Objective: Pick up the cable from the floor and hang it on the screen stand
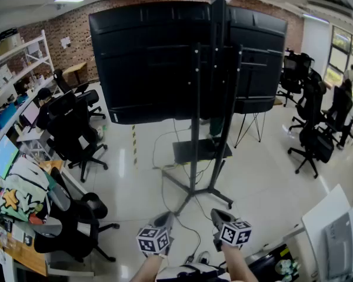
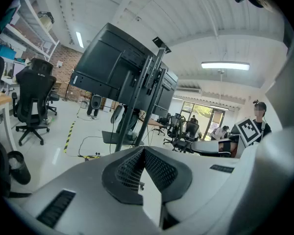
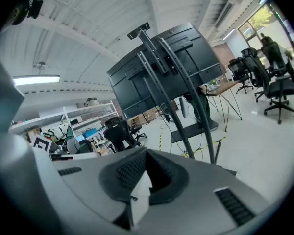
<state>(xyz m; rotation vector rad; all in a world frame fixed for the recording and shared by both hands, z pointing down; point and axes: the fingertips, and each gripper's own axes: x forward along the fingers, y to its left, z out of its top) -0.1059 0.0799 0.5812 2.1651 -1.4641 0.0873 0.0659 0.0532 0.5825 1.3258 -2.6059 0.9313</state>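
Progress: nothing is done yet, as far as I can judge; the pick-up and the hanging are both left.
Cable: a thin dark cable (image 1: 188, 227) lies loose on the floor (image 1: 265, 181), trailing from the foot of the screen stand (image 1: 197, 128) toward the person. More thin wires run around the stand's base plate, and I cannot tell which of them is meant.
Left gripper: the left gripper (image 2: 143, 150) has its jaws pressed together with nothing between them. It is held low in front of the person, well above the cable.
Right gripper: the right gripper (image 3: 146, 153) is likewise closed and empty, beside the left one and pointing at the stand.
Stand: it is upright on splayed feet and carries a big dark screen (image 1: 153, 57), seen from the back.
Surface: pale, glossy flooring with a yellow-and-black tape strip (image 1: 134, 143).
Room: an open office with black office chairs (image 1: 76, 134), a brick wall (image 1: 76, 22), white shelves (image 1: 12, 57) on the left and windows (image 1: 341, 46) on the right.
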